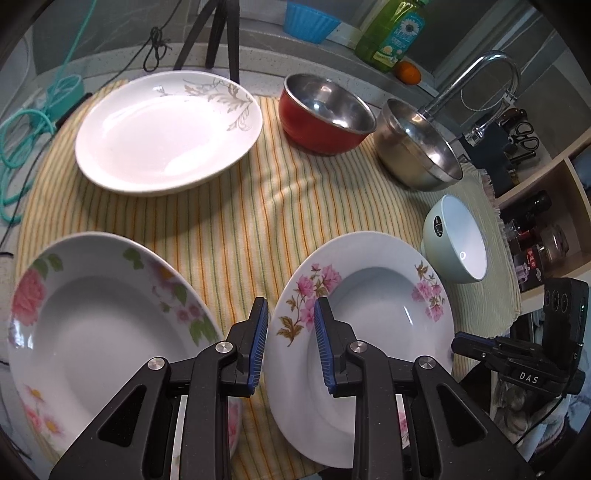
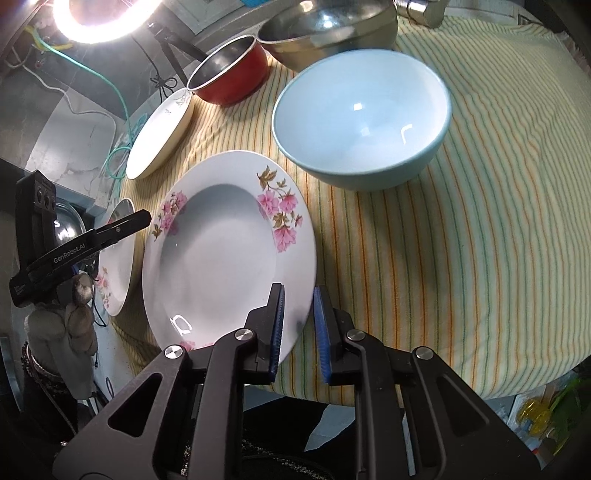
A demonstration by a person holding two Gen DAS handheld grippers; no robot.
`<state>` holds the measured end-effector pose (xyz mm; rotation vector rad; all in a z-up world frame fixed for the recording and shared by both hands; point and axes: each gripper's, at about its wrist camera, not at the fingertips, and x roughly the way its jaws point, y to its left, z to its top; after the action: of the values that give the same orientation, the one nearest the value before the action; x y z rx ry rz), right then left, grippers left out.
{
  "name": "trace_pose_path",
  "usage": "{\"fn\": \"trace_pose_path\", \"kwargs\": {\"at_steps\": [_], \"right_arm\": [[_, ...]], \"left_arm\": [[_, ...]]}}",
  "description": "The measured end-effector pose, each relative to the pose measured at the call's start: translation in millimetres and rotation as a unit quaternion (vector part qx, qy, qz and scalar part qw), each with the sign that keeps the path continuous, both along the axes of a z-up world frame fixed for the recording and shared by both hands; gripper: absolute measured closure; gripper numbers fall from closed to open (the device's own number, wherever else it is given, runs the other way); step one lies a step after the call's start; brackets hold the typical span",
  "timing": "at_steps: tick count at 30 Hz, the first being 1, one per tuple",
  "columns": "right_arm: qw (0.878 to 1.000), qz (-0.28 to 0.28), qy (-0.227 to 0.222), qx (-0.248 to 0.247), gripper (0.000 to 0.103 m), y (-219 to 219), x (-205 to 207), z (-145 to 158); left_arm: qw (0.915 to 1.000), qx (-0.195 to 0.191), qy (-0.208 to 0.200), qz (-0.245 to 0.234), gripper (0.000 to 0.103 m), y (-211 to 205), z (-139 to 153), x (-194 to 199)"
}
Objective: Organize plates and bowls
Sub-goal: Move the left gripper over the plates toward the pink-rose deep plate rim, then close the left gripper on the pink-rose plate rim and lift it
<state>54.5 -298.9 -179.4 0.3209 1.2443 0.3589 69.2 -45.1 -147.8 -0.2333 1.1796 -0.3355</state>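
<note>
A pink-flowered plate (image 1: 373, 332) (image 2: 221, 254) lies on the striped cloth. My left gripper (image 1: 291, 343) is open, its jaws astride this plate's left rim. My right gripper (image 2: 299, 328) is open, its jaws astride the same plate's right rim. A second flowered plate (image 1: 92, 325) (image 2: 118, 258) lies to the left. A white plate with grey leaves (image 1: 166, 129) (image 2: 162, 136) lies further back. A light blue bowl (image 1: 458, 240) (image 2: 362, 118), a red bowl (image 1: 325, 114) (image 2: 232, 74) and a steel bowl (image 1: 417, 147) (image 2: 325, 29) stand on the cloth.
The striped cloth (image 1: 240, 221) (image 2: 461, 240) covers the counter. A tap (image 1: 476, 85), a green bottle (image 1: 395, 33) and a blue tub (image 1: 310, 18) stand at the back. Shelves with jars (image 1: 543, 229) are at the right. Teal cord (image 1: 26, 129) lies at the left.
</note>
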Motion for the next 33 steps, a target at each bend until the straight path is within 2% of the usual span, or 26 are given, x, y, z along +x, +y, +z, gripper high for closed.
{"fn": "trace_pose_path", "kwargs": {"at_steps": [1, 3, 4, 9, 17, 27, 33], "right_arm": [[1.000, -0.002, -0.009, -0.001, 0.073, 0, -1, 5], [1.000, -0.004, -0.024, 0.001, 0.063, 0, -1, 14], [0.999, -0.003, -0.032, 0.000, 0.061, 1, 0, 19], [0.998, 0.020, -0.063, 0.003, 0.061, 18, 7, 38], [0.995, 0.078, -0.061, 0.025, 0.061, 65, 26, 39], [0.984, 0.168, -0.058, 0.031, 0.061, 142, 47, 37], [0.978, 0.200, -0.042, 0.031, 0.061, 178, 60, 26]], "left_arm": [[1.0000, -0.002, -0.004, 0.002, 0.079, 2, 3, 0], [0.9999, -0.005, -0.009, 0.009, 0.075, 7, 7, -2], [0.9998, -0.007, -0.012, 0.012, 0.075, 10, 10, -3], [0.9988, -0.008, -0.026, 0.040, 0.074, 29, 20, -14], [0.9927, -0.006, -0.035, 0.115, 0.074, 74, 26, -44], [0.9750, 0.004, -0.031, 0.220, 0.074, 140, 20, -83], [0.9636, 0.000, -0.018, 0.267, 0.074, 170, 8, -99]]}}
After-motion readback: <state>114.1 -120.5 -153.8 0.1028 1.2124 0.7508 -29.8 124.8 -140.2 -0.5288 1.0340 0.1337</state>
